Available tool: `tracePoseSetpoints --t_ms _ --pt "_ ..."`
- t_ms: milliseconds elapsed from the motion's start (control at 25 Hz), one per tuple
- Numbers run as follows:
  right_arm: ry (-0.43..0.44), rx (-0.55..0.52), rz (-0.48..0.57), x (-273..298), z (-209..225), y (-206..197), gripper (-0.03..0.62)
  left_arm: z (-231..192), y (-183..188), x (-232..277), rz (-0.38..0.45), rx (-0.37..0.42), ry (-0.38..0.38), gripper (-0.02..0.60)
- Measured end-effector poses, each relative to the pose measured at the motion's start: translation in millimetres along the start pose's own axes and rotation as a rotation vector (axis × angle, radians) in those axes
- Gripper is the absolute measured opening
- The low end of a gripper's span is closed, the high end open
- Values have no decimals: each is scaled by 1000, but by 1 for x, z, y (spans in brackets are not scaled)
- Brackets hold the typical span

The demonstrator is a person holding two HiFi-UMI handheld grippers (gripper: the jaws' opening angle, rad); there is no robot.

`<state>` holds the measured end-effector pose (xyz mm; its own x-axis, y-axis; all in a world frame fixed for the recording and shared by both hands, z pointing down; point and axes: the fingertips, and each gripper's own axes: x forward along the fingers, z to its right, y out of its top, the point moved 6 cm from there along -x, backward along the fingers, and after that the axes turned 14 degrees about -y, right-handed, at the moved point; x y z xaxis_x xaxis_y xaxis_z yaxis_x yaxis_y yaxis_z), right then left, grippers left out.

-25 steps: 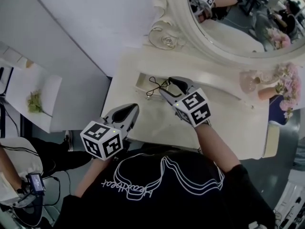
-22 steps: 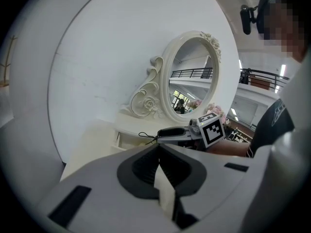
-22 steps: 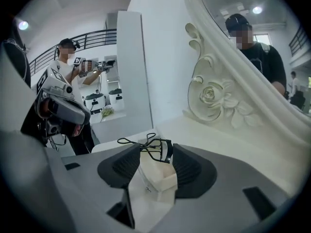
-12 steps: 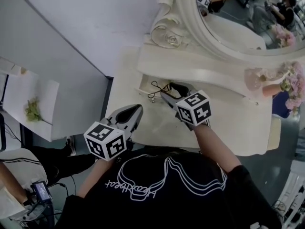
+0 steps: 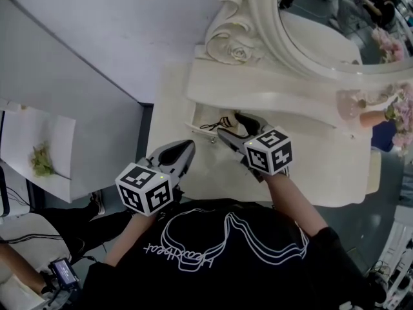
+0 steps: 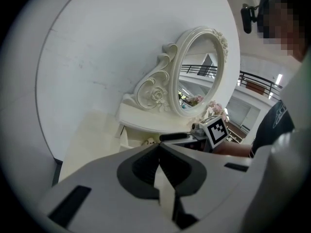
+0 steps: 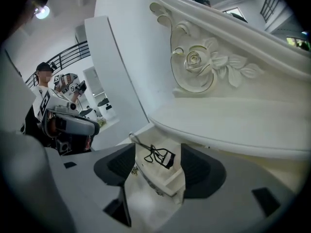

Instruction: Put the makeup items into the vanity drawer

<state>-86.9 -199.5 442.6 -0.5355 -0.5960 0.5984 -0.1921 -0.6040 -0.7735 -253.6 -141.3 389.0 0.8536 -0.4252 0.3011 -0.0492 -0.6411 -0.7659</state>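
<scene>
One vanity [image 5: 322, 173], one oval mirror [image 5: 258, 24] and one drawer [image 5: 200, 113], which is pulled open just ahead of and below the R jaws.

Two grippers:
- The right gripper [image 5: 229, 123] has jaws spread wide. They've just been opening, w/ nothing pinched between the pads.
- The left gripper [image 5: 184, 148] is clenched on nothing, w/ bare tabletop ahead of its tips.

One makeup item in sight, a black eyelash curler [image 7: 160, 157]. It lies inside the drawer, just past the R jaw tips and lined up w/ the gap between them, free of both pads.

Step, prob.: the drop-off, w/ the curler let go into the drawer. Next, I'd judge, the R jaws back out clear of the drawer wall w/o snagging the curler's loops. Then look for more items — none show on top — or push the drawer shut.
</scene>
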Motion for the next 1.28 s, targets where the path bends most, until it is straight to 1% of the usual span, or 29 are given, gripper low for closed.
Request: tracePoseSetpoints --t_ms 40,400,480,600,680,760,840,960,1040,1120,1280 --pt "2 8 4 0 0 1 284 -2 1 0 0 0 -3 5" --pt "15 25 24 -13 -4 -2 290 -12 1 -2 11 -11 -7 5" --pt "37 29 46 -18 -4 -1 290 -10 1 -1 12 -9 -8 5" --pt "102 9 106 -32 -8 5 284 -4 1 1 17 2 -12 5" --pt "131 -12 157 -47 -10 10 242 2 1 3 23 14 -15 5" --pt "145 -27 216 -65 -13 14 177 12 1 5 30 28 -21 5" --pt "164 -38 265 -86 -19 14 135 27 0 8 38 42 -33 5" --pt "204 -78 311 -116 -31 10 115 55 1 14 52 73 -55 4" --pt "209 -104 335 -137 -37 4 67 75 2 17 62 95 -71 5" --pt "211 -98 355 -158 -39 -3 8 98 0 20 72 111 -84 5" --pt "253 -28 382 -200 -41 -13 6 140 -8 19 82 134 -105 5"
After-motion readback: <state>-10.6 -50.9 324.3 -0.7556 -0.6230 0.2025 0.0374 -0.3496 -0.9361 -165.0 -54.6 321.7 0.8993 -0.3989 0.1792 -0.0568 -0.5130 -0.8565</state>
